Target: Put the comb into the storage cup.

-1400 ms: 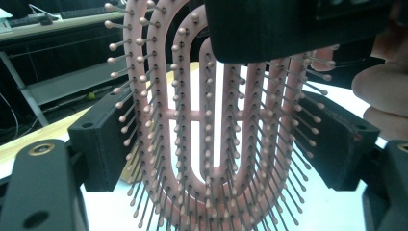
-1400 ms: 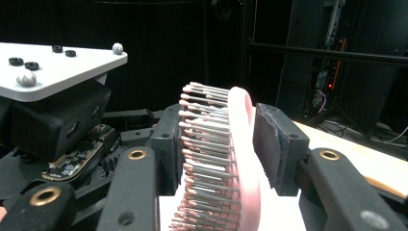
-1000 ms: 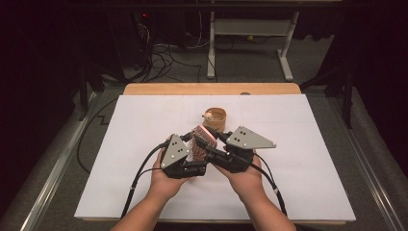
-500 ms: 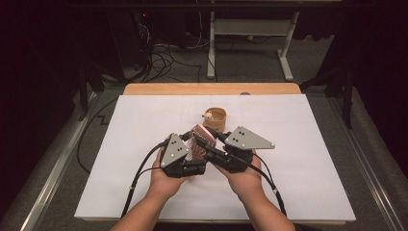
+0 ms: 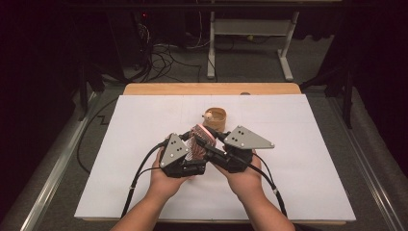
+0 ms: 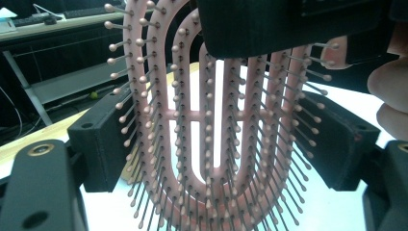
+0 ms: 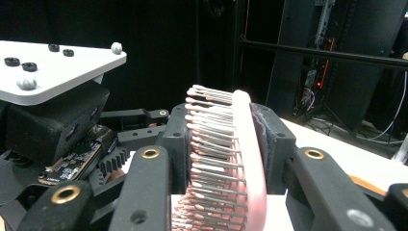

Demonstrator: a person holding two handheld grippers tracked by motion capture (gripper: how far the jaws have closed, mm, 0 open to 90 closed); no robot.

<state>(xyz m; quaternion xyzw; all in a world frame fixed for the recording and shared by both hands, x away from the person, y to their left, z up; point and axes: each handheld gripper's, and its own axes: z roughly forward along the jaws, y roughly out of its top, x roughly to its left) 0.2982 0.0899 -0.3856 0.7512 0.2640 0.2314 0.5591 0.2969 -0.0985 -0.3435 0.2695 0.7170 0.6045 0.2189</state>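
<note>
A pink hairbrush (image 5: 200,136) with dark ball-tipped bristles is held above the white table sheet (image 5: 298,125) between both grippers. My left gripper (image 5: 191,150) grips it across its width: in the left gripper view the bristle face (image 6: 166,115) points at the camera and a black jaw sits against each edge. My right gripper (image 5: 208,143) is shut across the brush's thickness. In the right gripper view one pad presses the bristle tips and the other the smooth back (image 7: 252,159). The right gripper's jaw crosses the top of the left gripper view.
A tan round container (image 5: 215,118) stands on the sheet just beyond the brush. A wooden table edge (image 5: 211,88) runs along the far side. Cables and a white stand's legs (image 5: 286,67) lie on the floor behind. Metal rails flank the table.
</note>
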